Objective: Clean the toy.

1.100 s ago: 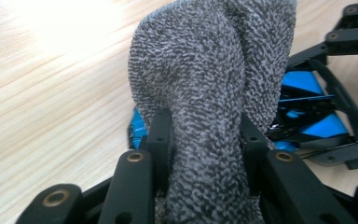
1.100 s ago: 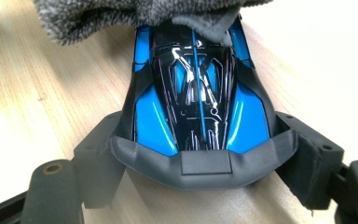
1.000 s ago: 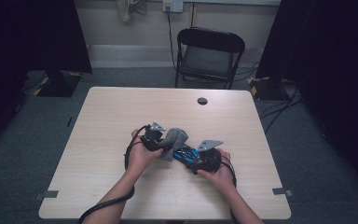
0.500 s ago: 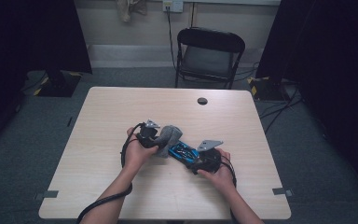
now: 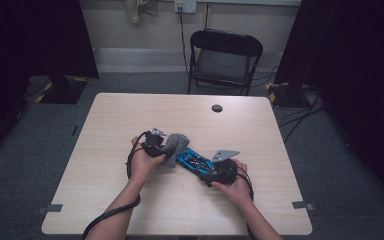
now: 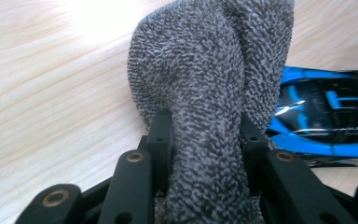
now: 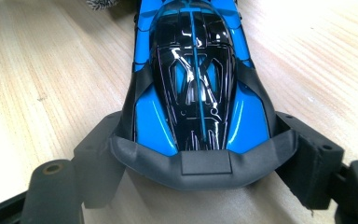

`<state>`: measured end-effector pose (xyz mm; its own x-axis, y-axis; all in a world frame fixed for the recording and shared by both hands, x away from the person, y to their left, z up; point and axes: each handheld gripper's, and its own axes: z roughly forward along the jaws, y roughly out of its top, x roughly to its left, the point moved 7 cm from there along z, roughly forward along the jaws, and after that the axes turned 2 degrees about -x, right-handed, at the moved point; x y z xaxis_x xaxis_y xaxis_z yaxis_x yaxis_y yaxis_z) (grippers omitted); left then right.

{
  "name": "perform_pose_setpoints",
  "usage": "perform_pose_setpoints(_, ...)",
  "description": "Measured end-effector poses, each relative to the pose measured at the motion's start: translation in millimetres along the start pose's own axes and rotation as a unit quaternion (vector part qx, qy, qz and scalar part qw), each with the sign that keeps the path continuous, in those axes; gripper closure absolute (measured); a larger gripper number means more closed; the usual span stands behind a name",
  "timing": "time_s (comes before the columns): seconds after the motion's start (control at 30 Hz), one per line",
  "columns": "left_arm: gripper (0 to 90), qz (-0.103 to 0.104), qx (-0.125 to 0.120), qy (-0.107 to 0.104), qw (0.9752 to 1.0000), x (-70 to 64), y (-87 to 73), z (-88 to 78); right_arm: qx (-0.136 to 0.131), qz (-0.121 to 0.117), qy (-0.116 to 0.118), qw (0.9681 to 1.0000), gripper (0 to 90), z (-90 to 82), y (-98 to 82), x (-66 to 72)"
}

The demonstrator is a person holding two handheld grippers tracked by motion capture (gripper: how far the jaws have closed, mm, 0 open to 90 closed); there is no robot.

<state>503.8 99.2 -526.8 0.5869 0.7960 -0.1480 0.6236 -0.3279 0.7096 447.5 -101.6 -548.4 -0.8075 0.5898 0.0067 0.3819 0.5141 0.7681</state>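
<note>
**Q:** On the wooden table (image 5: pixel 105 200), going left to right from the toy car, what do the two tongs hold?

**A:** Left of the blue and black toy car (image 5: pixel 194 161), the left gripper (image 5: pixel 166 149) has its jaws pinched tight on a bunched grey terry cloth (image 5: pixel 174 146); the cloth bulges out between them. The car lies near the middle of the table, just beside the cloth and touching it at its far end. Right of the car, the right gripper (image 5: pixel 211 172) stands fairly wide, its jaws clamped on the car's rear end from both sides.

**Q:** What has just changed?

**A:** The left hand (image 5: pixel 141 161) and its cloth have slid a little further left of the car than a second ago, so more blue bodywork shows. The right hand (image 5: pixel 235 182) has kept still. I judge this a wiping stroke along the car, steadied from the rear.
</note>
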Motion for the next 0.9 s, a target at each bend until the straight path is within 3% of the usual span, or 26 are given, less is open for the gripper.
perform_pose_setpoints(0.5, 65.8, -0.01, 0.004, 0.01, 0.9999, 13.1, -12.7, -13.2, 0.0, 0.0, 0.0, 1.0, 24.1, 0.0, 0.0, -0.1)
perform_pose_setpoints(0.9, 65.6, 0.013, -0.001, -0.017, 0.9998, -0.3, -31.1, -30.6, 0.001, 0.0, -0.001, 1.0, 23.2, -0.3, -0.2, -0.3)
